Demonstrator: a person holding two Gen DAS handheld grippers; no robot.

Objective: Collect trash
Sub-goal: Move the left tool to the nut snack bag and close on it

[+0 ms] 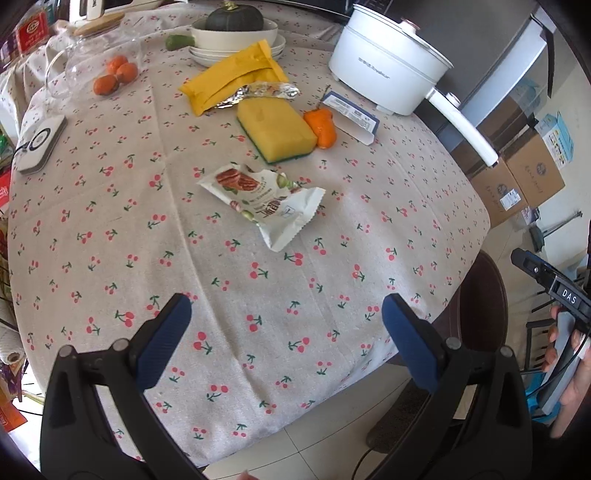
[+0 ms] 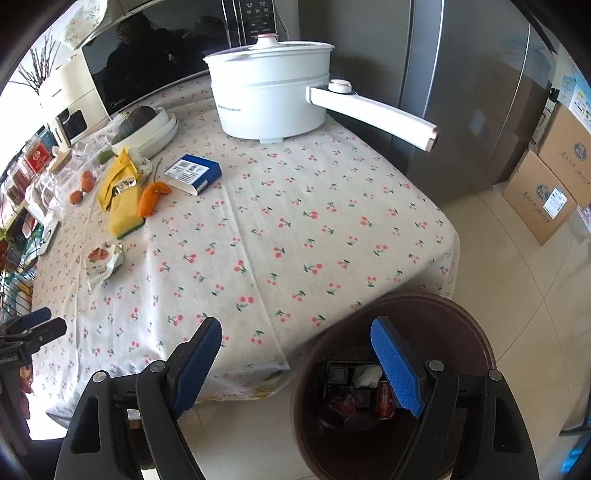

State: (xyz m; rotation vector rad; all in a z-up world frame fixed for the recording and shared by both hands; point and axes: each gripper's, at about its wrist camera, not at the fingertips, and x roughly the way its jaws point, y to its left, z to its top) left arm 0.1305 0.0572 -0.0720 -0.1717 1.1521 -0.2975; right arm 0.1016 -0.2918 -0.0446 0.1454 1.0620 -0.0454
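Note:
A crumpled white nut-snack wrapper [image 1: 266,202] lies on the cherry-print tablecloth [image 1: 221,288], ahead of my left gripper [image 1: 286,314], which is open and empty over the table's near edge. Farther back lie a yellow packet [image 1: 232,79] and a foil wrapper [image 1: 258,92]. My right gripper [image 2: 295,339] is open with nothing between its blue pads, above the near table corner and the brown bin [image 2: 476,332] on the floor. Several bits of trash [image 2: 354,391] lie in the bin. The snack wrapper [image 2: 103,260] shows at the left in the right wrist view.
On the table stand a white electric pot [image 1: 384,62], a yellow sponge [image 1: 277,129], an orange pepper [image 1: 323,125], a blue-and-white box [image 2: 194,173], bowls with a squash [image 1: 234,29], and tangerines [image 1: 114,74]. Cardboard boxes [image 2: 546,184] and a steel fridge [image 2: 461,92] stand to the right.

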